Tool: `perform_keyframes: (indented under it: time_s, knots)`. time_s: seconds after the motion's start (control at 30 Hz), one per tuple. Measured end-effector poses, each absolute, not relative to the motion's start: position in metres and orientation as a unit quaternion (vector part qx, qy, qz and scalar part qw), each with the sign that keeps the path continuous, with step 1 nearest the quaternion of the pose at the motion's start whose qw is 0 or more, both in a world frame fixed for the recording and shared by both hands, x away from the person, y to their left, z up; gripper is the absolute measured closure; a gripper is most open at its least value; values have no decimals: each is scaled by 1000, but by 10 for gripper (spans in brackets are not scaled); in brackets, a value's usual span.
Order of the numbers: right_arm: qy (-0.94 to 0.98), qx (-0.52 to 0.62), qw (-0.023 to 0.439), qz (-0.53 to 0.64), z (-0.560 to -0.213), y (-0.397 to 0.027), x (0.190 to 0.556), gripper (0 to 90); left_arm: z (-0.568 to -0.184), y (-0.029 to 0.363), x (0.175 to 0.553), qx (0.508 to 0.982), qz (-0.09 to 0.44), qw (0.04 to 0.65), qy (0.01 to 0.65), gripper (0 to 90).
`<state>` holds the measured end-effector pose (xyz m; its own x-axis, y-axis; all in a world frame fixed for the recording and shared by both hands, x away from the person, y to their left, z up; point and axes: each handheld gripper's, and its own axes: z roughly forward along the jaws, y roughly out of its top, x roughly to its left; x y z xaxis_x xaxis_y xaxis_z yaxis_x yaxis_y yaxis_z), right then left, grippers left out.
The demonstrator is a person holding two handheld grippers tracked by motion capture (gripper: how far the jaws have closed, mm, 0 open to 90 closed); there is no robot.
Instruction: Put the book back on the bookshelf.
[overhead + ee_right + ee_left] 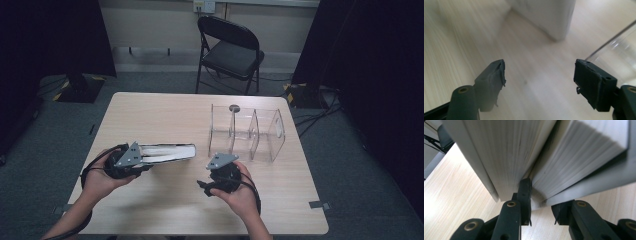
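Observation:
A thick book [167, 151] with a dark cover lies flat at the table's near left, its white page edges toward me. My left gripper [142, 162] grips its left end. In the left gripper view the book [524, 150] fans apart: one jaw is wedged between the pages, the other sits under the lower cover, and the left gripper [541, 202] is shut on that bundle. My right gripper [220, 159] hovers just in front of the clear organizer [247, 132]. The right gripper [540, 72] is open over bare wood, with a book corner [549, 17] ahead.
The clear plastic organizer [616, 50] with several upright compartments stands at the table's right middle. A black folding chair [230, 50] stands beyond the wooden table's [165, 110] far edge. Dark curtains and cables flank both sides.

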<state>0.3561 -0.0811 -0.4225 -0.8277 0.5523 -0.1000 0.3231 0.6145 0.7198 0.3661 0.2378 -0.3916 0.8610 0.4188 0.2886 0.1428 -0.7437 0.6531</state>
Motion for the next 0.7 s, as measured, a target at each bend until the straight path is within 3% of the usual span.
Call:
perform_keyframes:
  time_s: [0.23,0.37,0.7]
  knots:
    - [877,279,144,364,-471,-92,358,230,-386,241,366,913,196,321,156,723]
    - [873,296,148,358,-479,-97,359,229,-384,242,366,914,192,321,161,727]
    - [853,337,149,369,-501,-109,367,126,-373,246,371,920,163,314,165,752]
